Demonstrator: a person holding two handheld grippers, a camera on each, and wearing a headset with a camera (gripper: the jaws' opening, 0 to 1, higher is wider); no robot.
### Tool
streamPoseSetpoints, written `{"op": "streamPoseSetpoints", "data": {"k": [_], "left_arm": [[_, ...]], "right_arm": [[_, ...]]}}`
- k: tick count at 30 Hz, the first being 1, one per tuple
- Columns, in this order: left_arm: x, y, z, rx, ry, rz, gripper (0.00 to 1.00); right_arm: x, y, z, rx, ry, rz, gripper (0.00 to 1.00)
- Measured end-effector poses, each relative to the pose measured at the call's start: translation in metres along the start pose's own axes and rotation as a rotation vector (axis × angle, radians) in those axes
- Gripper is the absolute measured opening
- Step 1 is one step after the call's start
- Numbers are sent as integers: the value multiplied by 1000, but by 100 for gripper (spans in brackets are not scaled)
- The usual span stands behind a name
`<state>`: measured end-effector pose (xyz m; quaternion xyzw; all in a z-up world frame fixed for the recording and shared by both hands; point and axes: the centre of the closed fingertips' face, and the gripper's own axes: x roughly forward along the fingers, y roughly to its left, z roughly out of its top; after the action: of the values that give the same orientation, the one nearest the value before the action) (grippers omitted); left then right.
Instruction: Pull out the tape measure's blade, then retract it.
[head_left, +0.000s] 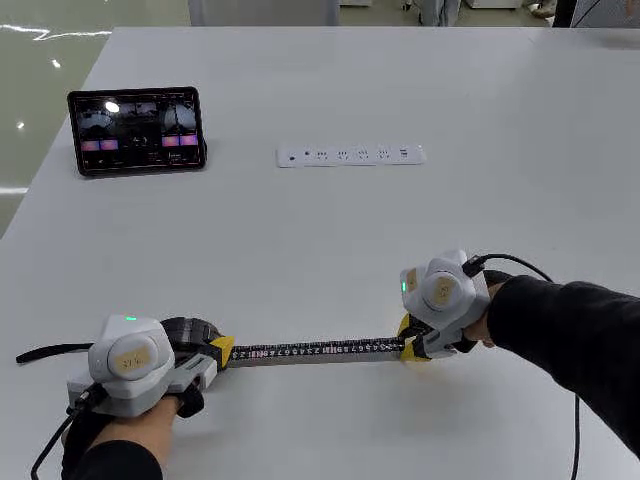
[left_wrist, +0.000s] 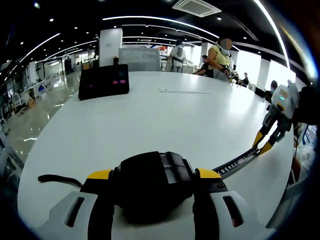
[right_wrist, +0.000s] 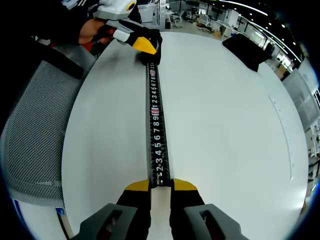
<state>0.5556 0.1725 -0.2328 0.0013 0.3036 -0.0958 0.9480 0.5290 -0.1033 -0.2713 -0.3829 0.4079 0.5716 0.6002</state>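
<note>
Left tool has its jaws closed around the black tape measure, one jaw on each side of the case, which sits on the desk at the near left. Right tool is closed down to a narrow gap and pinches the tip end of the blade. The blade is out and lies flat on the desk, running straight between the two tools with its numbers facing up. Tablet and power strip are far back, well apart from the work. Looks like the pull-out is done or close to it, with the retract left to do. Main risk is that the right tool's hold is only on the very tip, so a bit more pull or a small twist could slip it free, and the blade would snap back fast into the case. If the right tool lets go instead of walking the blade back, the result is the same whip, and the hook could slam the case mouth. The case could also rotate in the left tool's jaws under spring tension, since the hold is on rounded sides. Lifting the tip off the desk could buckle the blade mid-span. Can't tell if a lock is set.
</note>
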Motion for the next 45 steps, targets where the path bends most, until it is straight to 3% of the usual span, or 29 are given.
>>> {"op": "streamPoseSetpoints", "data": {"k": [17,31,45], "left_arm": [[0,-1,0,-2,2,-6,59],[0,-2,-1,2,4,-9,59],[0,-3,-1,2,12,-12,59]], "right_arm": [[1,-1,3,53,-5,2,10],[3,-1,7,6,17,5,10],[4,-2,10,4,20,7,10]]}}
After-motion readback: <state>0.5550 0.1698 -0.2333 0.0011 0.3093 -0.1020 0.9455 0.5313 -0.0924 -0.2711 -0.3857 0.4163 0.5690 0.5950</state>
